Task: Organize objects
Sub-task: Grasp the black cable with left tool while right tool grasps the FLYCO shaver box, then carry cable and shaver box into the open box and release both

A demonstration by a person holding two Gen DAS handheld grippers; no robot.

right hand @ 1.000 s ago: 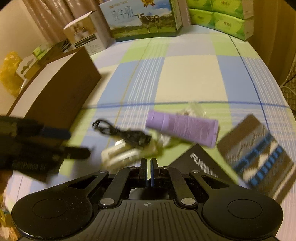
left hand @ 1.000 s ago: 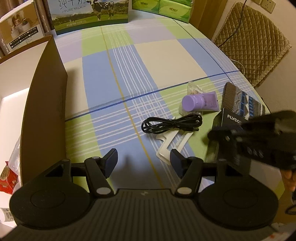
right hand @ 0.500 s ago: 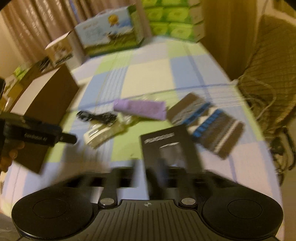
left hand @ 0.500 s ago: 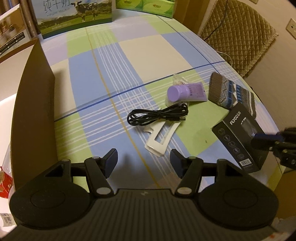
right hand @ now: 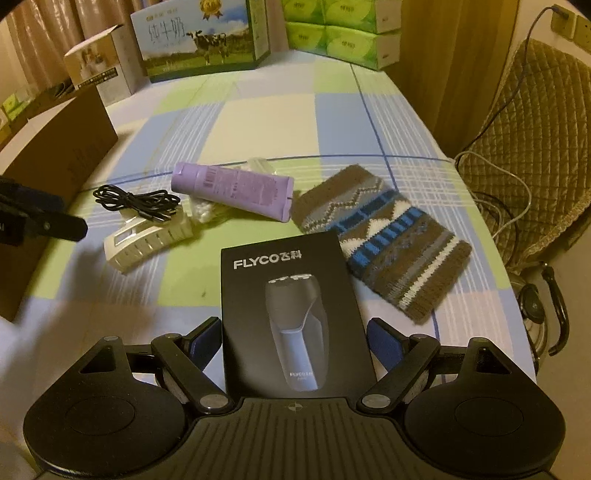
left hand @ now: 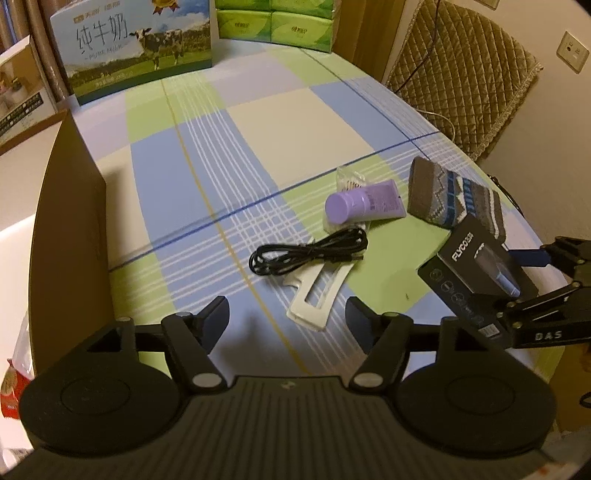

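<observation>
A black FLYCO shaver box (right hand: 291, 317) lies on the checked tablecloth between the open fingers of my right gripper (right hand: 295, 336); whether the pads touch it I cannot tell. It also shows in the left wrist view (left hand: 476, 273). Beyond it lie a purple tube (right hand: 232, 190), a black cable (right hand: 136, 203), a white clip (right hand: 147, 236) and a knitted pouch (right hand: 384, 236). My left gripper (left hand: 286, 314) is open and empty, above the cloth just short of the white clip (left hand: 317, 295) and cable (left hand: 310, 253).
An open brown cardboard box (left hand: 70, 229) stands at the left, with a red packet inside. A milk carton box (left hand: 136, 44) and green tissue packs (left hand: 273, 18) stand at the table's far edge. A quilted chair (left hand: 458, 81) is at the right.
My right gripper has opened and moved right to straddle the shaver box. My left gripper has pulled back slightly and stays open.
</observation>
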